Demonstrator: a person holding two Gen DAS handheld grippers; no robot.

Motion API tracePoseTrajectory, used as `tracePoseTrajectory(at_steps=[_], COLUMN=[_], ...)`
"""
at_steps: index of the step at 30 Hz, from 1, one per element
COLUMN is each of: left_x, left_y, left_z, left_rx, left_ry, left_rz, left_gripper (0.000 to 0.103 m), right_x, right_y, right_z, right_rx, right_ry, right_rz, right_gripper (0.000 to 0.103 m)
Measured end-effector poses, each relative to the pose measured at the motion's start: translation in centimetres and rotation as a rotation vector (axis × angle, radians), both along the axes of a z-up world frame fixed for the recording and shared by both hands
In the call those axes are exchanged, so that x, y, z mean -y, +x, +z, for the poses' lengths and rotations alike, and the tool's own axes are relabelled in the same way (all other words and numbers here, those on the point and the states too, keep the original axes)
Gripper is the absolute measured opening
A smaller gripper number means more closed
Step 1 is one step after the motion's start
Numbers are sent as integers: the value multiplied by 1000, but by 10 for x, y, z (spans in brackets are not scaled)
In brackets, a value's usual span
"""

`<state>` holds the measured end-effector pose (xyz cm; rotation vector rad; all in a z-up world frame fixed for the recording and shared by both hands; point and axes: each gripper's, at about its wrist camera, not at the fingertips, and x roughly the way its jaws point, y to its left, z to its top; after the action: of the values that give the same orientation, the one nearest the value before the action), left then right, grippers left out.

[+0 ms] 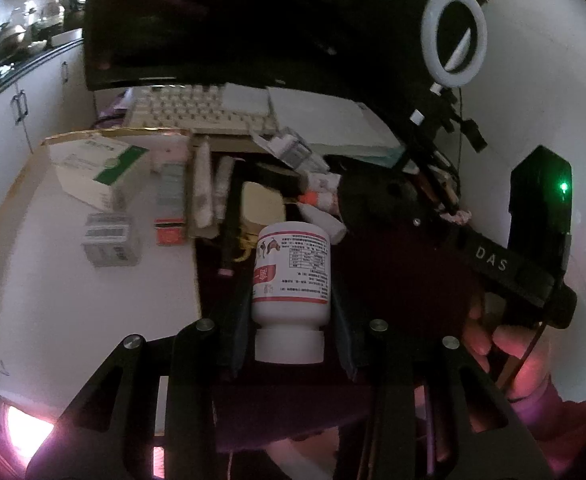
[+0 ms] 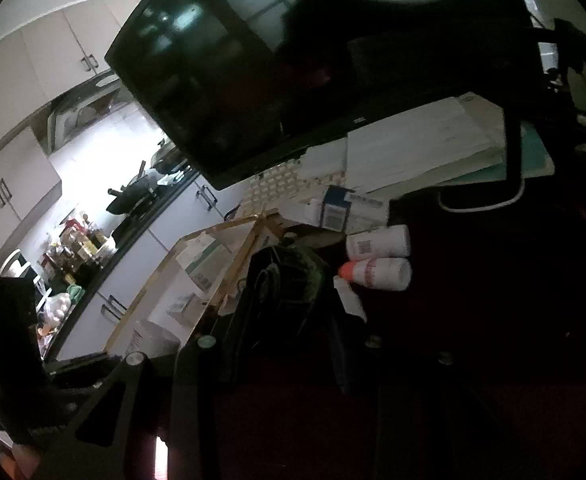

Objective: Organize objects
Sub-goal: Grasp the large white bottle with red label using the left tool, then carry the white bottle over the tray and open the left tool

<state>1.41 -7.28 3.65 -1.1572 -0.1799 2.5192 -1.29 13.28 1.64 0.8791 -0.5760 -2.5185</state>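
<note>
My left gripper (image 1: 291, 286) is shut on a white pill bottle (image 1: 293, 272) with a red-and-white label. The bottle is held cap toward the camera, above the dark desk mat. In the right wrist view, my right gripper (image 2: 289, 296) is shut on a dark rounded object (image 2: 289, 268) that is too dim to identify. A shallow gold-rimmed cardboard box (image 1: 105, 133) to the left holds several medicine boxes (image 1: 105, 176). The same box (image 2: 229, 225) lies left of the right gripper. Two white bottles (image 2: 377, 258) lie on their sides just right of it, one with an orange cap.
A dark monitor (image 1: 213, 20) and a pale keyboard (image 1: 189, 108) stand behind the box, with stacked papers (image 1: 333, 120) beside them. A white ring light (image 1: 453, 36) is at the back right. A hand (image 1: 509, 348) grips the other gripper's handle (image 1: 493, 264). Kitchen cabinets (image 2: 17, 80) are far left.
</note>
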Motion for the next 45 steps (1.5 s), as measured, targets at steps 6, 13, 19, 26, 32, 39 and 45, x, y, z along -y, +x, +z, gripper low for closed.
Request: tracePoseTrajectory(at_steps=[6,13,19,26,32,39,45], left_x=[23,51,71,95,114,144,171], left_y=[0,-4,-6,-12,-21,-36,-61], left_z=[7,16,26,28,19,17,18], left_rx=[-16,-29,-39,-49,-38,-8,24], left_ry=[-2,1,-23,-39,-27,-22,-28], left_rz=[41,99,137,186,241,303,351], left_gripper=[35,35,35,35,35,35,35], right_x=[10,21,37,59,78,110,150], right_y=[0,-2,-9,-19,-27,-43,-66], right_z=[2,12,21,29,37,47,45], right_rx=[5,-8,-19,-31,-43,-55,-22], right_ry=[19,43,45,73,103,136,167], right_rz=[17,47,89,140,179,249,352], right_gripper=[33,33,33,33,33,33,33])
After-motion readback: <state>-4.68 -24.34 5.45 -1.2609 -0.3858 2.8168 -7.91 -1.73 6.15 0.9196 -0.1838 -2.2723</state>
